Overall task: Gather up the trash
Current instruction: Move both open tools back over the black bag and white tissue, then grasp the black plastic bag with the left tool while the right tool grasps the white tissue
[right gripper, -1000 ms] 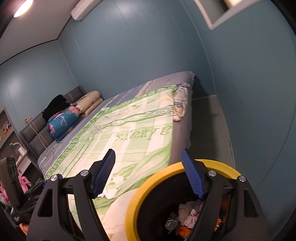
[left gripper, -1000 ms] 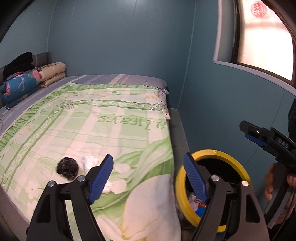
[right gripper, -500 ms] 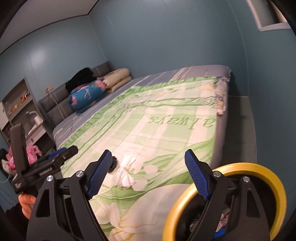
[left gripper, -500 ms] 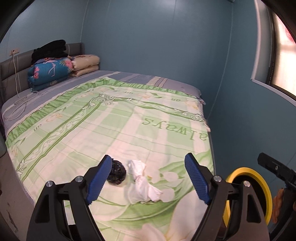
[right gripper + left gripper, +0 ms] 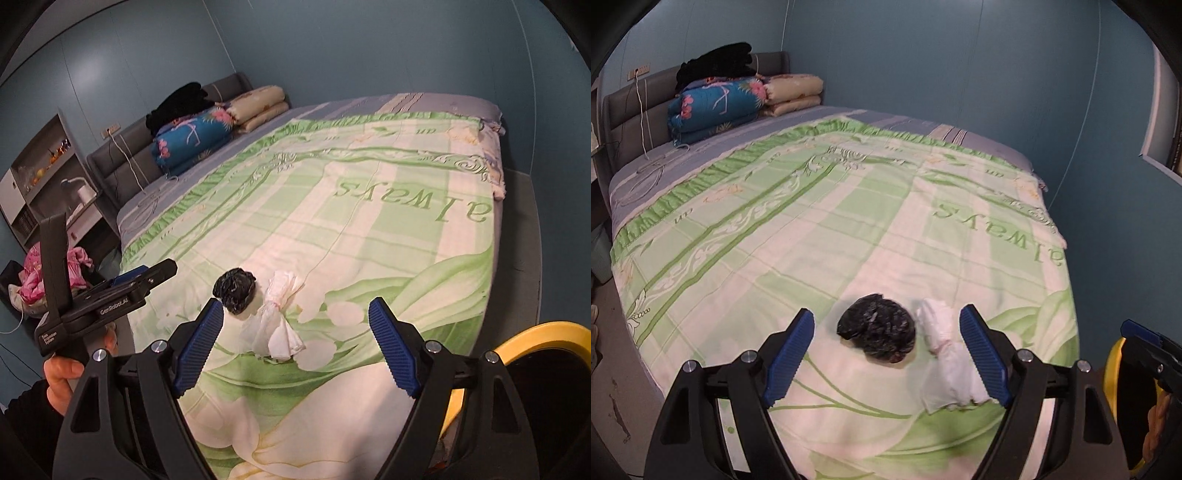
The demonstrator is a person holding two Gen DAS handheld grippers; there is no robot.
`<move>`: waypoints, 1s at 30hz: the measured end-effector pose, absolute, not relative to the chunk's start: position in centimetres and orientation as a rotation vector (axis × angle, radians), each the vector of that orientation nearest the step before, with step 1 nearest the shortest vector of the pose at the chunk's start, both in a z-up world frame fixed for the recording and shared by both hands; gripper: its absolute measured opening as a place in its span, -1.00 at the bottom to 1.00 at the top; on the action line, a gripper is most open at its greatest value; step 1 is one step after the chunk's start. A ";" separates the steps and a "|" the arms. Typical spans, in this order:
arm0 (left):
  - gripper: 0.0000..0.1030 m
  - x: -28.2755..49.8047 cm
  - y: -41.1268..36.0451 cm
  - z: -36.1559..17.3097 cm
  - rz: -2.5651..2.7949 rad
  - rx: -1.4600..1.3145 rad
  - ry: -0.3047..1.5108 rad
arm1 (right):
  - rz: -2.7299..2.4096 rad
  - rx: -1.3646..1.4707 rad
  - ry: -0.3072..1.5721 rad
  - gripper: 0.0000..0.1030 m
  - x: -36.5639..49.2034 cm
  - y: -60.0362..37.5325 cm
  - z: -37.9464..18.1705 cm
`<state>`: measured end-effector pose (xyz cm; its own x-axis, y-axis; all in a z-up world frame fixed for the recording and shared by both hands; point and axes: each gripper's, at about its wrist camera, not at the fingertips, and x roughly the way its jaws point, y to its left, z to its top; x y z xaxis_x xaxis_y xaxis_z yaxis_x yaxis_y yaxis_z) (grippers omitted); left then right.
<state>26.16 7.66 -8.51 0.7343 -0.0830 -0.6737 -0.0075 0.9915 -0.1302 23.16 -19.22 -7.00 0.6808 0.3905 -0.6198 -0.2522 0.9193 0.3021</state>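
A crumpled black plastic bag (image 5: 877, 336) and a knotted white plastic bag (image 5: 947, 360) lie side by side on the green and white bedspread (image 5: 849, 221) near the bed's foot. My left gripper (image 5: 886, 352) is open and empty, low over the bed, with the black bag between its fingers' line of sight. My right gripper (image 5: 295, 347) is open and empty, a little further back; both bags, black (image 5: 235, 290) and white (image 5: 275, 325), lie ahead of it. The left gripper's body (image 5: 107, 295) shows at left in the right wrist view.
A yellow-rimmed trash bin (image 5: 535, 354) stands on the floor at the bed's right corner; its edge also shows in the left wrist view (image 5: 1113, 369). Folded quilts (image 5: 738, 99) sit at the headboard. Shelves (image 5: 40, 177) and pink cloth (image 5: 48, 273) stand left of the bed.
Both grippers have swung left, away from the bin and toward the two bags. The left gripper has come closer to the black bag. Both stay open.
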 end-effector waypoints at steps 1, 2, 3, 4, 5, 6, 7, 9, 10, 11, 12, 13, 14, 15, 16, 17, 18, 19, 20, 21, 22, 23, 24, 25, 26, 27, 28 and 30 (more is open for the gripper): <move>0.51 26.7 8.0 -9.2 -0.041 -0.131 0.763 | 0.368 0.193 0.762 0.51 23.8 -18.4 -7.7; 0.51 27.0 8.2 -9.8 -0.042 -0.133 0.775 | 0.370 0.192 0.768 0.51 23.9 -18.3 -7.9; 0.51 27.4 8.5 -10.5 -0.041 -0.134 0.791 | 0.373 0.187 0.783 0.51 24.4 -17.8 -8.4; 0.51 27.8 8.7 -11.1 -0.040 -0.134 0.803 | 0.374 0.179 0.801 0.51 24.9 -17.2 -9.1; 0.51 28.4 8.9 -11.9 -0.040 -0.135 0.822 | 0.376 0.174 0.814 0.51 25.3 -16.8 -9.6; 0.51 28.7 9.1 -12.4 -0.043 -0.138 0.835 | 0.379 0.168 0.830 0.51 25.7 -16.3 -10.1; 0.51 29.1 9.2 -12.9 -0.045 -0.140 0.846 | 0.383 0.161 0.851 0.51 26.2 -15.7 -10.8; 0.51 30.0 9.5 -14.0 -0.041 -0.143 0.872 | 0.391 0.151 0.881 0.51 26.9 -14.7 -11.8; 0.51 30.4 9.7 -14.4 -0.039 -0.146 0.883 | 0.398 0.145 0.900 0.51 27.4 -14.0 -12.5; 0.51 31.0 10.0 -15.0 -0.036 -0.153 0.898 | 0.403 0.137 0.916 0.51 27.8 -13.3 -13.2; 0.51 31.4 10.1 -15.4 -0.031 -0.159 0.909 | 0.406 0.129 0.927 0.51 28.1 -12.8 -13.6; 0.51 31.7 10.3 -15.8 -0.030 -0.165 0.921 | 0.408 0.124 0.936 0.51 28.3 -12.5 -14.1; 0.51 32.1 10.4 -16.2 -0.036 -0.174 0.935 | 0.411 0.120 0.945 0.51 28.5 -12.1 -14.4; 0.51 32.3 10.5 -16.5 -0.039 -0.176 0.939 | 0.415 0.116 0.956 0.51 28.8 -11.6 -14.9; 0.51 32.5 10.6 -16.6 -0.040 -0.173 0.942 | 0.420 0.107 0.969 0.50 29.1 -11.1 -15.4; 0.51 32.7 10.5 -16.8 -0.043 -0.169 0.944 | 0.421 0.102 0.976 0.50 29.3 -10.7 -15.7; 0.51 33.0 10.5 -16.9 -0.049 -0.166 0.947 | 0.422 0.095 0.985 0.51 29.6 -10.3 -16.1; 0.51 33.2 10.6 -17.0 -0.054 -0.165 0.948 | 0.425 0.090 1.001 0.50 29.9 -9.8 -16.7; 0.51 33.5 10.6 -17.1 -0.058 -0.162 0.949 | 0.426 0.085 1.016 0.50 30.3 -9.3 -17.2; 0.51 33.9 10.5 -17.3 -0.061 -0.157 0.951 | 0.422 0.082 1.026 0.50 30.6 -8.9 -17.7; 0.51 34.2 10.5 -17.4 -0.064 -0.154 0.953 | 0.419 0.082 1.032 0.50 30.7 -8.7 -17.8; 0.51 34.7 10.6 -17.5 -0.064 -0.159 0.954 | 0.412 0.084 1.041 0.50 31.0 -8.5 -18.2; 0.51 35.0 10.7 -17.5 -0.066 -0.170 0.956 | 0.409 0.086 1.046 0.50 31.1 -8.4 -18.3; 0.51 35.3 10.9 -17.6 -0.071 -0.184 0.961 | 0.403 0.093 1.056 0.50 31.4 -8.2 -18.6; 0.51 35.7 10.9 -17.8 -0.082 -0.201 0.967 | 0.397 0.094 1.061 0.50 31.6 -8.1 -18.7; 0.51 36.0 10.9 -18.0 -0.094 -0.209 0.974 | 0.392 0.093 1.066 0.50 31.8 -7.9 -18.9; 0.51 36.2 10.8 -18.2 -0.101 -0.211 0.979 | 0.388 0.090 1.073 0.50 32.1 -7.7 -19.2; 0.51 36.8 10.5 -18.6 -0.116 -0.208 0.990 | 0.378 0.091 1.084 0.50 32.6 -7.3 -19.7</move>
